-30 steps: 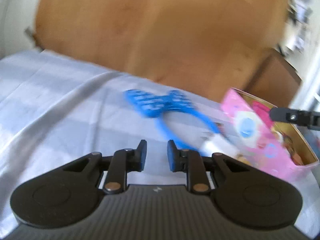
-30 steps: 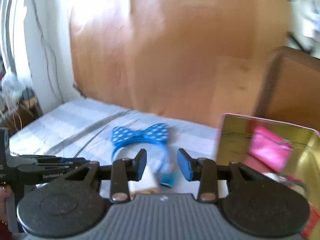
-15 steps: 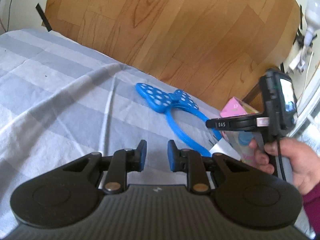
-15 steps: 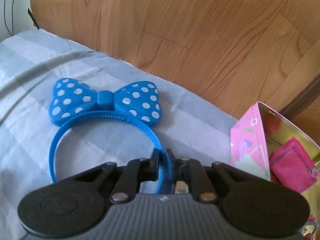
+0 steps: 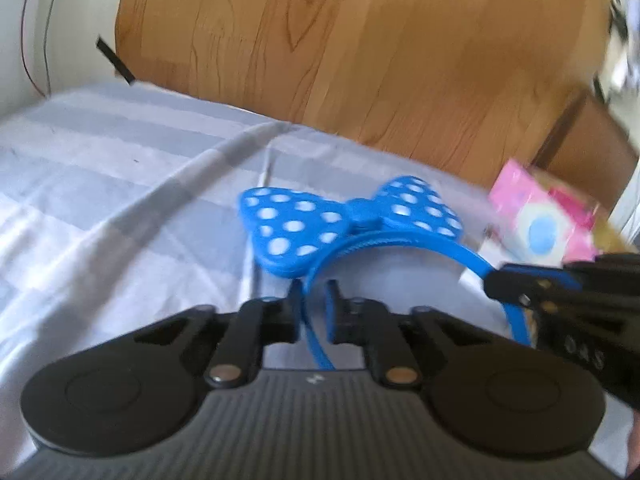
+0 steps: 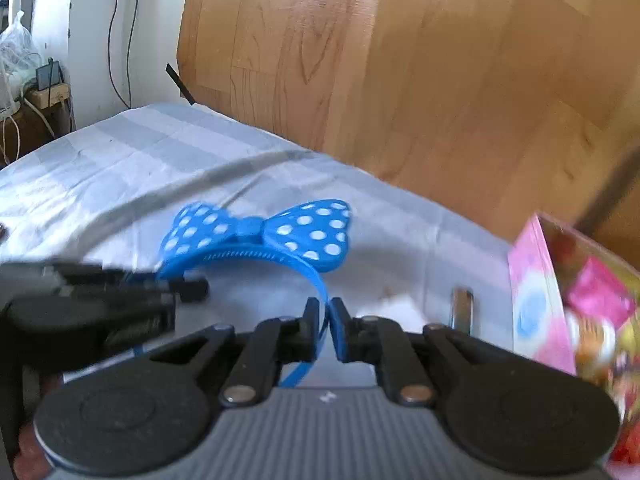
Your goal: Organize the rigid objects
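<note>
1. My right gripper (image 6: 325, 312) pinches the headband (image 6: 256, 240) on its right leg, so the bow rides up front at 12 o'clock.
2. My left gripper (image 5: 314, 300) straddles the other leg, jaws narrow, not clamped, to steady it.
3. The box (image 6: 536, 300) waits at 3 o'clock on the sheet (image 6: 120, 168), likely its home.

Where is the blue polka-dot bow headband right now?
The blue polka-dot bow headband is above the grey striped sheet, left of the pink box, its band between both grippers' fingers.
</note>
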Demonstrator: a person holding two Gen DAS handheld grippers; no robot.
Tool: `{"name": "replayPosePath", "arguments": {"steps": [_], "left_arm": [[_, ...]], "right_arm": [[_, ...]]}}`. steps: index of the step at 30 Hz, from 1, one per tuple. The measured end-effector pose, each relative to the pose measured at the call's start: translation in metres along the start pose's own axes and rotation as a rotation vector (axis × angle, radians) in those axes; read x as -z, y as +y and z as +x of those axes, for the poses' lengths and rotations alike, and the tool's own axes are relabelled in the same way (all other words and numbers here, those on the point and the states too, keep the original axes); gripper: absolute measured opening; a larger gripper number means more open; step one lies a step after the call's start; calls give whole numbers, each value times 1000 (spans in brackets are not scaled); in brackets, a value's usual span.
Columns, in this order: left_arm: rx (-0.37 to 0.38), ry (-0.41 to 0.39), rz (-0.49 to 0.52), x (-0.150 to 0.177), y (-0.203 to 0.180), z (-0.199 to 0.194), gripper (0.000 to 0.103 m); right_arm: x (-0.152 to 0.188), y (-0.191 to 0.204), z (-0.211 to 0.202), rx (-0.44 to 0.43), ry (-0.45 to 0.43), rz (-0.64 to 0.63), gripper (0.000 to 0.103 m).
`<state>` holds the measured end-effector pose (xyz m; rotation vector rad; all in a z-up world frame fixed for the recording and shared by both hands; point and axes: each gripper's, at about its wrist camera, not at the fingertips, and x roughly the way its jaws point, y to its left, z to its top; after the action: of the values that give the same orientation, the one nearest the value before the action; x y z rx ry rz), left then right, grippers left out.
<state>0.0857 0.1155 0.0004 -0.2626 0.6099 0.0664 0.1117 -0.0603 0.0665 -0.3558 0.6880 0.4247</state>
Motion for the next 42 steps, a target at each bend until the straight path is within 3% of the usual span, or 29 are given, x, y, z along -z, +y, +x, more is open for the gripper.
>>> {"name": "replayPosePath", "arguments": {"steps": [5, 9, 15, 19, 30, 36, 42], "left_arm": [[0, -14, 105, 30, -11, -36, 8], [8, -33, 131, 46, -20, -61, 8], [86, -117, 158, 23, -55, -78, 10], [138, -156, 232, 11, -96, -77, 10], [305, -149, 403, -23, -236, -26, 11], [350, -66, 432, -36, -300, 22, 11], [322, 48, 482, -33, -350, 70, 13]], "right_arm": [[53, -16, -20, -111, 34, 201, 9], [77, -19, -41, -136, -49, 239, 8], [76, -40, -82, -40, -261, 227, 7], [80, -66, -101, 54, -348, 237, 6], [100, -186, -111, 273, -404, 411, 6], [104, -254, -88, 369, -380, 487, 6], [106, -300, -54, 440, -295, 515, 7]]}}
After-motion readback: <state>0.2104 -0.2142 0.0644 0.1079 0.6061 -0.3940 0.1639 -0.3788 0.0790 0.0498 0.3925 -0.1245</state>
